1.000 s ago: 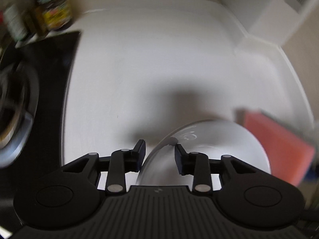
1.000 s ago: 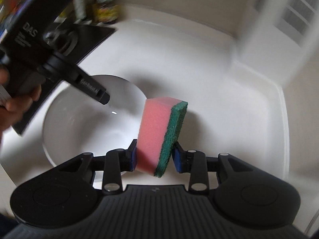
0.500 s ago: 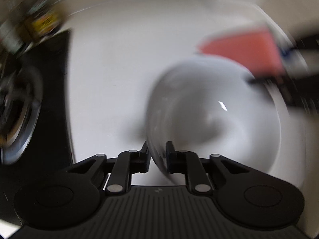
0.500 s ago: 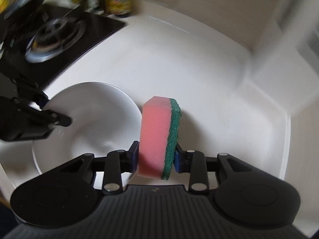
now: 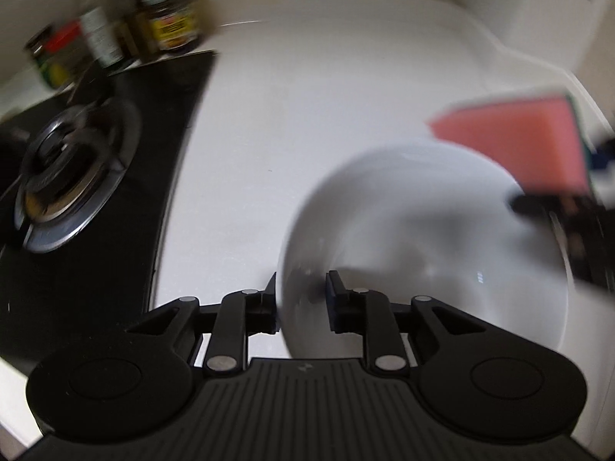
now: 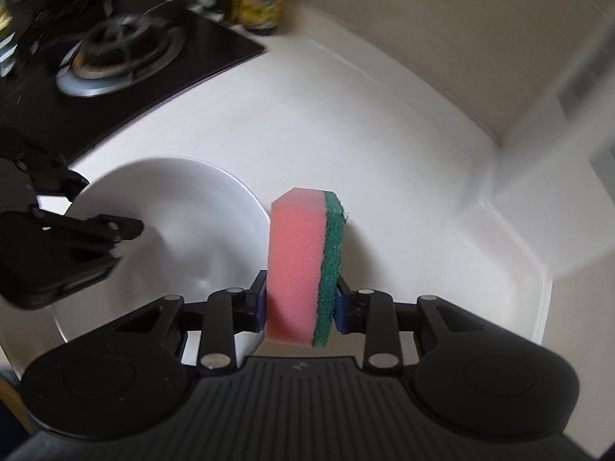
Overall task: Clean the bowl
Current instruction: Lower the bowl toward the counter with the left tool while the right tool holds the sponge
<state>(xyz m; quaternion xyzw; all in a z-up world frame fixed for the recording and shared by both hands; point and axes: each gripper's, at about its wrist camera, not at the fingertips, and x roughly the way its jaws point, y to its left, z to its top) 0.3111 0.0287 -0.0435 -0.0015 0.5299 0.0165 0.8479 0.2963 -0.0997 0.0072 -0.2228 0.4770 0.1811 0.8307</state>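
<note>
A white bowl [image 5: 423, 230] [image 6: 192, 211] rests on the white counter [image 5: 288, 96]. My left gripper [image 5: 300, 296] [image 6: 109, 205] straddles the bowl's left rim, one finger outside and one inside. Its jaws are opening: the rim lies against the outer pad, and a gap shows before the inner pad. My right gripper [image 6: 300, 299] is shut on a pink sponge with a green scouring side [image 6: 296, 269]. It holds the sponge upright just beyond the bowl's right rim. In the left wrist view the sponge [image 5: 515, 146] hangs blurred over the bowl's far edge.
A black gas hob with a metal burner [image 5: 69, 184] [image 6: 115, 57] lies left of the bowl. Several jars and bottles [image 5: 173, 27] [image 6: 257, 7] stand behind it against the wall. A raised white ledge [image 6: 519, 192] borders the counter on the right.
My left gripper narrowed onto the bowl's rim, then widened a little. My right gripper rolled the sponge from tilted to upright, staying just right of the bowl.
</note>
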